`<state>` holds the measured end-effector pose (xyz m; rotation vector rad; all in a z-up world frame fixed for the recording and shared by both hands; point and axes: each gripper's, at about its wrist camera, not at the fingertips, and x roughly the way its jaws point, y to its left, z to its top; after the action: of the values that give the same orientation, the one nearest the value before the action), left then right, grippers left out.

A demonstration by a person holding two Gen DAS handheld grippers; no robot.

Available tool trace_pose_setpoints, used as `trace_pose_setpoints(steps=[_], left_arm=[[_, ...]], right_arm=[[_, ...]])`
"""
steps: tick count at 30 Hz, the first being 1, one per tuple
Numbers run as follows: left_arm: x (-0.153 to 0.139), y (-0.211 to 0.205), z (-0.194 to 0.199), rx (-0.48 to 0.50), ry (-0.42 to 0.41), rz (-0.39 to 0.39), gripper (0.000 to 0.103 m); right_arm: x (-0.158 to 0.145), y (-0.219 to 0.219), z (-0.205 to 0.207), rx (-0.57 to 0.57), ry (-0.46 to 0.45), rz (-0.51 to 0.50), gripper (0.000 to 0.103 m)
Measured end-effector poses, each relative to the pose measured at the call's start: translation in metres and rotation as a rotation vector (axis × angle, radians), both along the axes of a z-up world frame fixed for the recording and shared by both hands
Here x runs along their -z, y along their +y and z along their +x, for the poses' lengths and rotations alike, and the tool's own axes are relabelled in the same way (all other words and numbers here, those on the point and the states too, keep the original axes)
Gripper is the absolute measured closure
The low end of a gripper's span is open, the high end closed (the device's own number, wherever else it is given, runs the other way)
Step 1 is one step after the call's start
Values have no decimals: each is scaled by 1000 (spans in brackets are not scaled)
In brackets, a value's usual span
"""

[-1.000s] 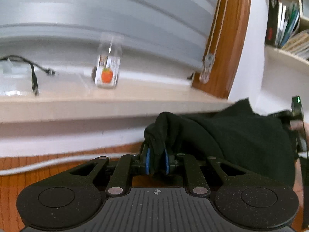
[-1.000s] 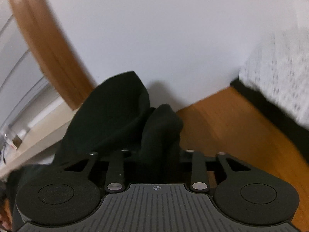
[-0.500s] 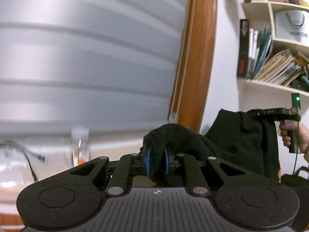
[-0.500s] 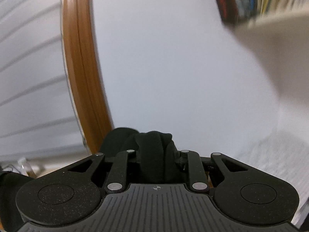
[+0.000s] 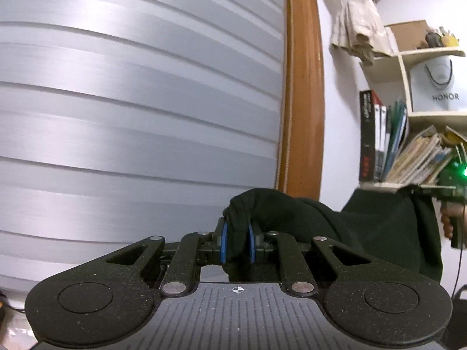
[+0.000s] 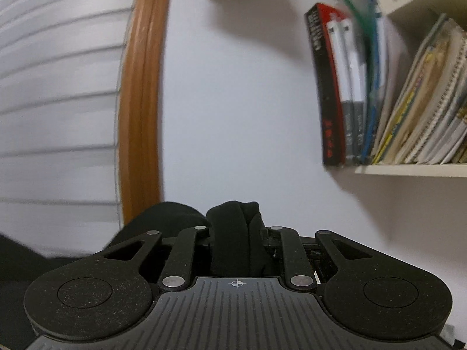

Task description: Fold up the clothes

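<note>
Black garment [image 5: 294,213] hangs in the air between the two grippers, in the lower middle of both views.

In the left wrist view, grey window blinds [image 5: 131,110] fill the left and the centre of the frame. A brown wooden frame [image 5: 303,87] stands upright just right of them. At the bottom centre, the left gripper [image 5: 237,242] has its jaws closed on a bunched edge of the garment, and the cloth sits between the blue pads [image 5: 223,243]. From there the dark cloth spreads to the lower right, up to the right gripper [image 5: 449,192], which a hand [image 5: 448,221] holds at the right edge. A green light glows on that device. In the upper right, a beige cloth [image 5: 356,14] hangs on the wall, beside a shelf with books [image 5: 394,134] and a white bag [image 5: 437,84].

In the right wrist view, the blinds are at the left, then the wooden frame, then a white wall [image 6: 239,102]. At the bottom centre, the jaws of the right gripper are closing, and a thick fold of the garment is pressed between them. The books are at the right.
</note>
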<state>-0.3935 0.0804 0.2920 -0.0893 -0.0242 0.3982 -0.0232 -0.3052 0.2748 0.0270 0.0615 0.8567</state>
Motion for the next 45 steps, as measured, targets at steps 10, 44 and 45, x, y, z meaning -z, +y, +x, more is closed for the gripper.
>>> trace_pose_setpoints(steps=[10, 44, 45], left_arm=[[80, 25, 47, 33, 316, -97, 79], [189, -2, 232, 287, 443, -212, 35], [194, -2, 234, 293, 444, -214, 34]], right_arm=[[102, 45, 33, -70, 224, -289, 53], [291, 57, -20, -370, 420, -512, 42], [289, 58, -28, -388, 413, -525, 42]])
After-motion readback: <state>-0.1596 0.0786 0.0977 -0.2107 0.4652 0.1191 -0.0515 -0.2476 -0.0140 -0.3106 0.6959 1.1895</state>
